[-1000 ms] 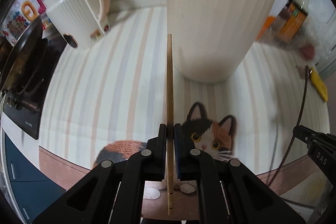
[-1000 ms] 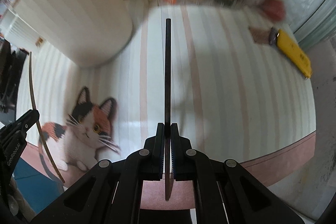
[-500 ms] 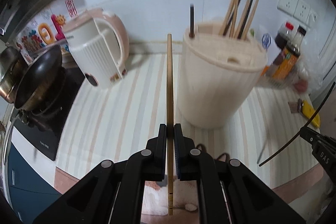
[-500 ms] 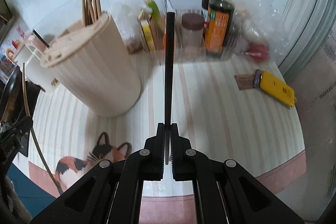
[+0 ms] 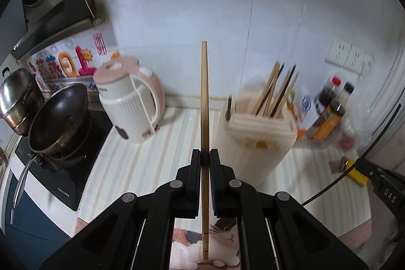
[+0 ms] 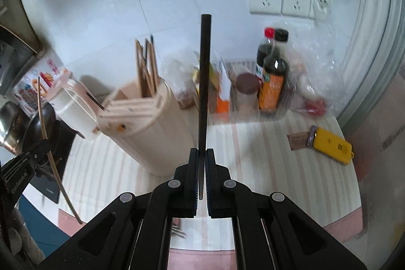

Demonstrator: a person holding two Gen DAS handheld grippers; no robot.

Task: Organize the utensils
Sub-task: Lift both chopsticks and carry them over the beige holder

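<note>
Wooden chopstick [image 5: 204, 98] sits pinched in the left gripper [image 5: 205, 156], jaws clamped tight on it, stick pointing up and fwd w/ its tail end poking out below the pads. Black chopstick [image 6: 204, 82] is nipped the same way in the right gripper [image 6: 201, 154], jaws closed on it. Both are up off the striped counter mat [image 5: 141, 158].

Just right of the wooden stick stands the cream utensil holder [image 5: 255, 143], already w/ several chopsticks [image 5: 274, 90] leaning in its back slot & one dark stick at its left edge. Pink-and-white kettle [image 5: 131, 98] is to the holder's left, then a dark wok [image 5: 58, 115] & steel pot [image 5: 17, 100] on the cooktop. Sauce bottles [image 6: 272, 72] crowd behind the black stick; yellow box cutter [image 6: 331, 144] lies far right on the mat, well apart.
</note>
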